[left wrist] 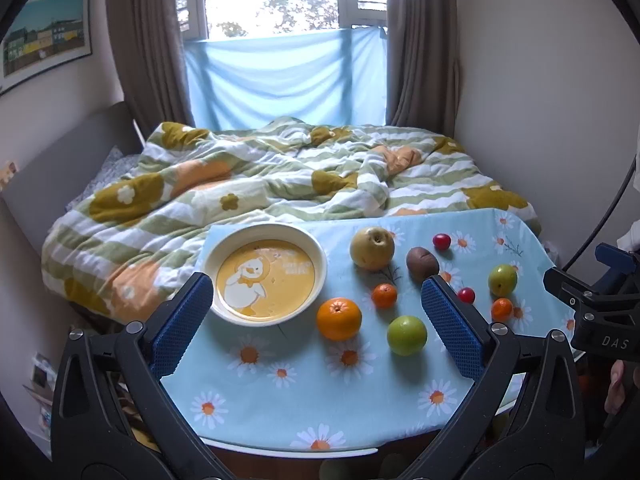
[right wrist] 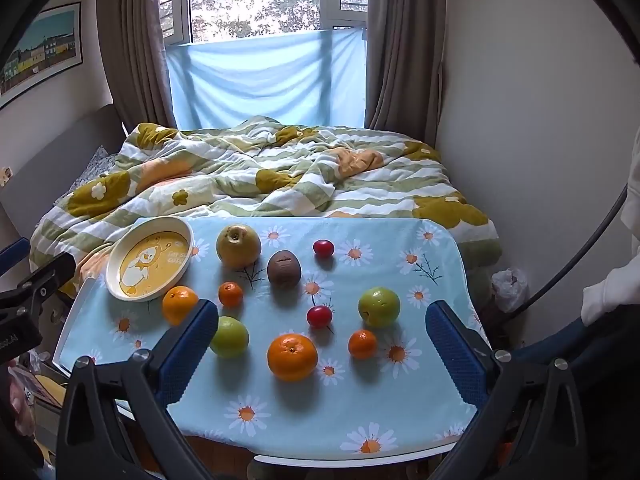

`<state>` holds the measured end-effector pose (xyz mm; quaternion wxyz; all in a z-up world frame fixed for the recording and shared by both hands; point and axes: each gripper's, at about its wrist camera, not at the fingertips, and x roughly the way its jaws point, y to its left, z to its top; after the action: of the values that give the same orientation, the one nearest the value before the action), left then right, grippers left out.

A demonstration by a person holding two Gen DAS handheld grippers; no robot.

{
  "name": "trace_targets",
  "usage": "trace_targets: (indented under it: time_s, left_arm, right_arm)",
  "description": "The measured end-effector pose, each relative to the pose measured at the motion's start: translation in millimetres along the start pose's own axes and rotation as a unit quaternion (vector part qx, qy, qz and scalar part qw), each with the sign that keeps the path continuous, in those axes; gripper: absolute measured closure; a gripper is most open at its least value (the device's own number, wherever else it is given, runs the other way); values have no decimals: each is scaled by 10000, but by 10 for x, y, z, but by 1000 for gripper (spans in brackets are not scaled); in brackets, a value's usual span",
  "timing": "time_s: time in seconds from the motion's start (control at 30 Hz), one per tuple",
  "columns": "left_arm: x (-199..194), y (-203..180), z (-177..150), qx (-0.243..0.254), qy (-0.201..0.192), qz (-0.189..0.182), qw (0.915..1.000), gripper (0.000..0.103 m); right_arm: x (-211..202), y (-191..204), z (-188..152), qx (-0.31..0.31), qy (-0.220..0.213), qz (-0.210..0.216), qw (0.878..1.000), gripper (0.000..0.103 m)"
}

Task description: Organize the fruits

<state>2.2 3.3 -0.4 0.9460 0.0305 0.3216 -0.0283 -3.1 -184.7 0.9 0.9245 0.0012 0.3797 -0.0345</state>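
A small table with a daisy cloth [right wrist: 280, 412] holds a yellow duck plate [left wrist: 266, 274] [right wrist: 150, 258] at its left, empty. Fruit lies loose to its right: a pear [left wrist: 372, 248] [right wrist: 239, 246], a brown kiwi [left wrist: 422, 264] [right wrist: 284, 269], two red cherry tomatoes [right wrist: 323, 248] [right wrist: 319, 316], green fruits [left wrist: 407, 335] [right wrist: 379, 306], a big orange [left wrist: 339, 318] [right wrist: 292, 357] and small tangerines [left wrist: 384, 295] [right wrist: 362, 344]. My left gripper [left wrist: 316, 308] is open and empty above the near edge. My right gripper [right wrist: 320, 334] is open and empty over the fruit.
A bed with a flowered quilt [left wrist: 260, 176] lies right behind the table. Walls close in left and right, with a curtained window [right wrist: 264, 72] at the back. The right gripper's body [left wrist: 600, 304] shows at the left view's right edge.
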Motion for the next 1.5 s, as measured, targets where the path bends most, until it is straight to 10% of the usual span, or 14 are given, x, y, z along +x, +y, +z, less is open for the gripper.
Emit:
trace_targets:
  time_s: [1.5]
  left_arm:
    - [-3,56,-1,-13,-37,2,10000,0]
  right_arm:
    - [-38,129,-20,-56,-118,87,9999,0]
